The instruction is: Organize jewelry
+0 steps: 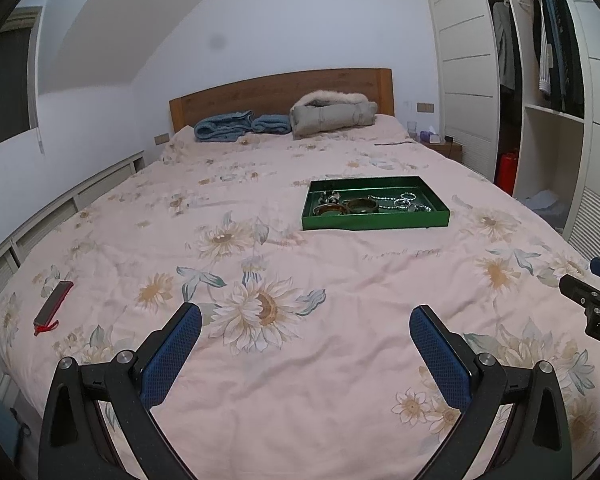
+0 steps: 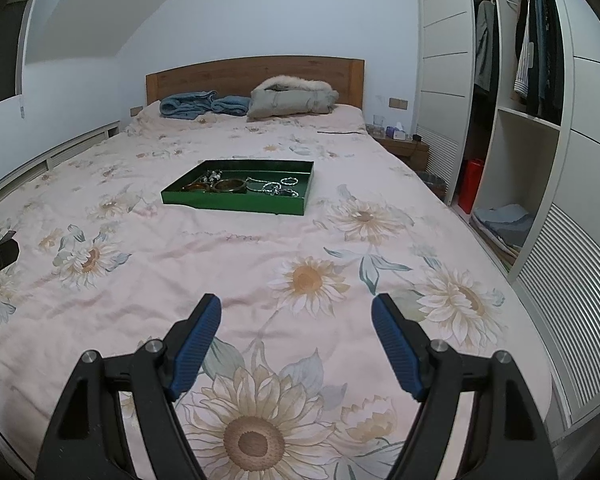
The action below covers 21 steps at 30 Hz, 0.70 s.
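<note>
A green tray (image 1: pixel 374 222) sits on the middle of the pink flowered bed; it also shows in the right wrist view (image 2: pixel 236 202). It holds brown bangles (image 1: pixel 360 205) (image 2: pixel 230 186), silver bracelets and chains (image 1: pixel 406 201) (image 2: pixel 278 188) and a small dark cluster (image 1: pixel 328 197) (image 2: pixel 212 176). My left gripper (image 1: pixel 306 316) is open and empty over the near bedspread, well short of the tray. My right gripper (image 2: pixel 297 306) is open and empty, also well short of the tray. Part of the right gripper (image 1: pixel 588 300) shows at the left wrist view's right edge.
A red and black flat item (image 1: pixel 53 307) lies on the bed at the left. Blue blankets (image 1: pixel 236 124) and a grey fur-trimmed coat (image 1: pixel 332 114) lie by the wooden headboard (image 1: pixel 280 92). An open wardrobe (image 2: pixel 516 120) and a nightstand (image 2: pixel 404 146) stand on the right.
</note>
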{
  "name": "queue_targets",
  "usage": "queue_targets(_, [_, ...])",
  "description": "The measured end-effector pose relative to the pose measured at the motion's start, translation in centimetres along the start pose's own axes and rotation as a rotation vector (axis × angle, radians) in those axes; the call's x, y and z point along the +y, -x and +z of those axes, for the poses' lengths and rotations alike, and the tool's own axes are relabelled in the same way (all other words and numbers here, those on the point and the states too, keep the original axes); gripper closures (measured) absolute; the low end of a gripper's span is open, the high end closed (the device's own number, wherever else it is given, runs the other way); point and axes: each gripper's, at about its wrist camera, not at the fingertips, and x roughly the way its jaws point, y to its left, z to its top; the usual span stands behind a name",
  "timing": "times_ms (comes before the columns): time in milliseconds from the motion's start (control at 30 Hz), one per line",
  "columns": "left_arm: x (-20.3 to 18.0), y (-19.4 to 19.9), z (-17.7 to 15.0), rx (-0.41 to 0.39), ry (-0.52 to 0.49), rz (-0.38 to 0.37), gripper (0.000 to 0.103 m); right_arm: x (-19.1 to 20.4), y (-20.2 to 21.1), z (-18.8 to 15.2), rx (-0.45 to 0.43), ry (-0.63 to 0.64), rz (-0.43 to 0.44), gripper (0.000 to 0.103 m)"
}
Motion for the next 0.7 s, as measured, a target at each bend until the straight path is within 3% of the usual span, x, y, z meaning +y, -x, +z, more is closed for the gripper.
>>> queue_targets(700, [-0.1,-1.5,-0.8,0.040,-0.002,-0.002,0.001,-0.1,-1.1,-0.7,0.034,-0.002,-0.007,0.026])
